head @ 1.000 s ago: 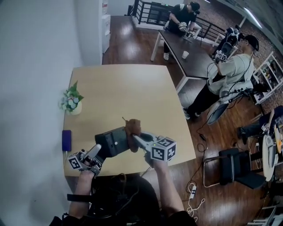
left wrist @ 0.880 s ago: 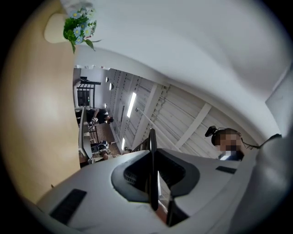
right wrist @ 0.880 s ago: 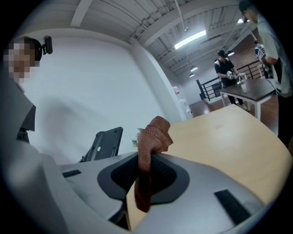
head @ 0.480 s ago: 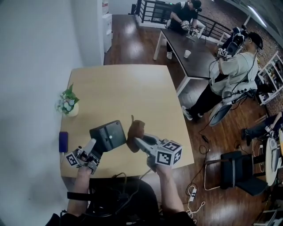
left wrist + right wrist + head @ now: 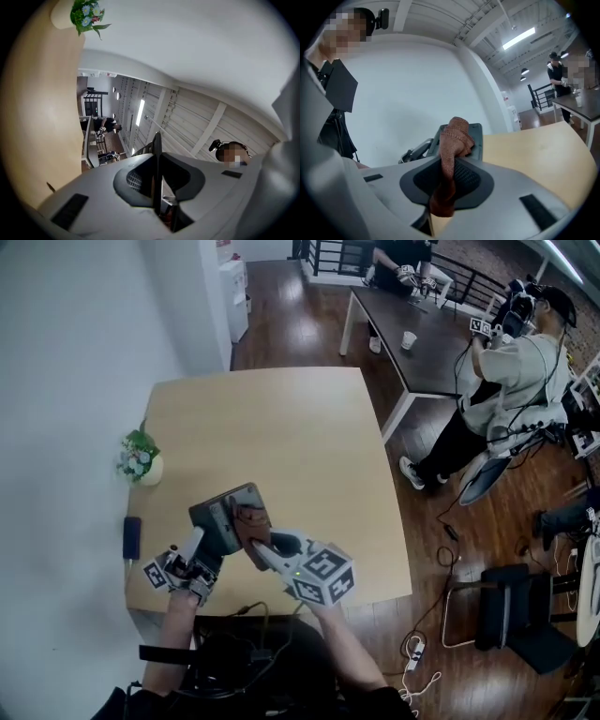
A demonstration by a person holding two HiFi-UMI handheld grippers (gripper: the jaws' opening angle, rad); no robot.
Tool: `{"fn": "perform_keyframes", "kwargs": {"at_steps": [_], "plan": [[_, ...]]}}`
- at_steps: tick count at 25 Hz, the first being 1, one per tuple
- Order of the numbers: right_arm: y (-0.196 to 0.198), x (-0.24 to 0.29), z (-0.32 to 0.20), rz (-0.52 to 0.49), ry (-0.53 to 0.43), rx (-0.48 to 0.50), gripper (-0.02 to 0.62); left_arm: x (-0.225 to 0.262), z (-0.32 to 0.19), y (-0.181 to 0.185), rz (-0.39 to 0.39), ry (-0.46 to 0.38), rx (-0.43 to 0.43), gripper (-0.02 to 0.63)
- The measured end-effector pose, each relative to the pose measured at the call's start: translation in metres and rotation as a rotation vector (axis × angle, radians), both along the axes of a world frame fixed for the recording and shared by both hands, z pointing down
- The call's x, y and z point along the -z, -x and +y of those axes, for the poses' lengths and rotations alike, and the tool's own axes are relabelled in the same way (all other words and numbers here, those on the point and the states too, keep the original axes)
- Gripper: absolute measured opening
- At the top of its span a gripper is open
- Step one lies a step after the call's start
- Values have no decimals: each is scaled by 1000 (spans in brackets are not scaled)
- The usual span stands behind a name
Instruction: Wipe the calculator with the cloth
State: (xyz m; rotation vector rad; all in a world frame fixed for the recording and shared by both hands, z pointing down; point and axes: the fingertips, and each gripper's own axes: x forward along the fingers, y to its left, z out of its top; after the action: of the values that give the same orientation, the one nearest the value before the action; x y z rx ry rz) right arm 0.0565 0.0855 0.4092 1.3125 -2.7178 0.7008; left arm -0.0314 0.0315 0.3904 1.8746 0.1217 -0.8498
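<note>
Rust-brown cloth (image 5: 251, 523) is clamped in the right gripper (image 5: 265, 547) and laid against the calculator (image 5: 217, 515), which is held tilted over the table's (image 5: 281, 427) near part, its lower edge pinched in the left gripper (image 5: 200, 551) — whose jaws are opening slightly. If that pinch slackened under the cloth's push, the calculator could be levered out and dropped. Open tabletop is offered ahead and rightward; a flower pot (image 5: 141, 463) and a dark object (image 5: 131, 537) are set well apart at the left edge — the wall just beyond
</note>
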Motion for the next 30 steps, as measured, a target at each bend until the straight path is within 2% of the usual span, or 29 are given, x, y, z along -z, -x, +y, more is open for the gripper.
{"fn": "perform_keyframes", "kwargs": {"at_steps": [5,8,11,13,16,18,20,22,25,30], "plan": [[-70,-30,6,-47,48,-98,67,-3,13,-22,-63,-14,18,71],[-114,-52,13,-49,100,-181,66,-9,18,-28,-65,7,38,51],[-137,-51,18,-93,101,-214,64,-18,22,-25,-98,13,57,49],[-126,-32,17,-142,63,-173,64,-23,24,-23,-124,25,57,49],[-78,6,18,-217,-2,-15,64,-28,28,-29,-163,32,45,49],[-43,18,20,-218,-23,100,65,-31,32,-38,-184,27,32,51],[-20,12,19,-191,-14,162,66,-32,35,-44,-182,30,20,51],[-16,2,13,-190,10,161,66,-34,37,-44,-161,47,14,55],[-31,-15,3,-203,51,104,69,-36,36,-30,-102,85,10,60],[-79,-71,-13,-95,175,-77,67,-52,25,-7,-43,127,-15,69]]}}
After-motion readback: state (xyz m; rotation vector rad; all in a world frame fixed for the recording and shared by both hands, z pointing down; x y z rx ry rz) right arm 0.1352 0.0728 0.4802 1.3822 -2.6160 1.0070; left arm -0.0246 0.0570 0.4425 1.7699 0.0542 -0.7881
